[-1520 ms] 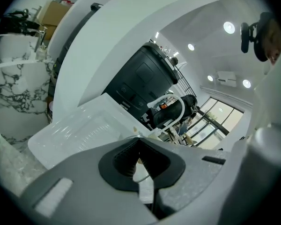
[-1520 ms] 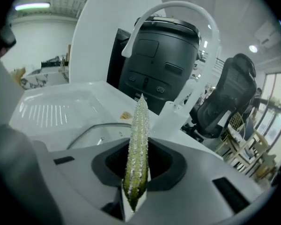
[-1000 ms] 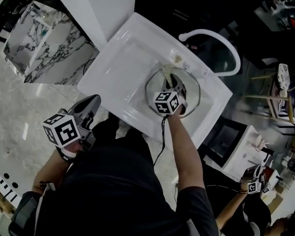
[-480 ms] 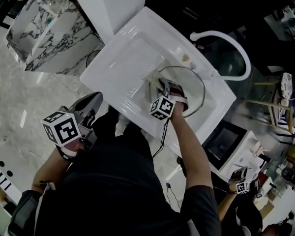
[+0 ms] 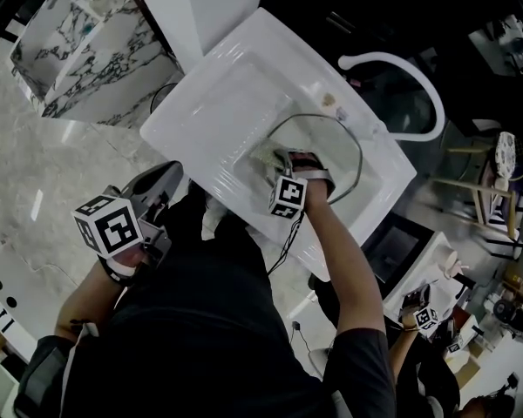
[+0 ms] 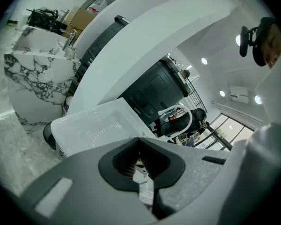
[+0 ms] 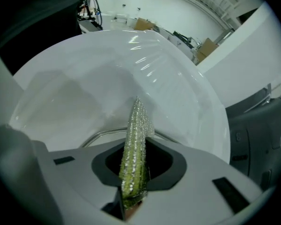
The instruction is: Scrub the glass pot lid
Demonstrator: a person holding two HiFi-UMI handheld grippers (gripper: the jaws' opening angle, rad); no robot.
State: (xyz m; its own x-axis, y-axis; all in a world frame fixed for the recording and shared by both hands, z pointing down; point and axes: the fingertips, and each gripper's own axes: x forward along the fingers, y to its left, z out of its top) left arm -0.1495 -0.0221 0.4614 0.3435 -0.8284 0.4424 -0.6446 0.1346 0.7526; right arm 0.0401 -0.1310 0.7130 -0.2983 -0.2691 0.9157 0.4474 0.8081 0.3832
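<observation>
Clamped tight between the right gripper's (image 7: 131, 175) jaws: a green scrub pad (image 7: 135, 142), its tip crossing the rim of the glass pot lid (image 5: 333, 146) lying in the white sink (image 5: 213, 103). Held back outside the sink: left gripper (image 6: 145, 184), jaws closed, empty.

Smooth, glossy white rectangular sink basin (image 5: 218, 94). In it, a round clear glass pot lid (image 5: 336, 157) with a thin, shiny metal rim. The green scrub pad (image 7: 136, 135) is rough, glittery mesh, pinched in the matt grey plastic right claw (image 7: 133, 182). Polished, veined marble floor (image 5: 35, 190).
</observation>
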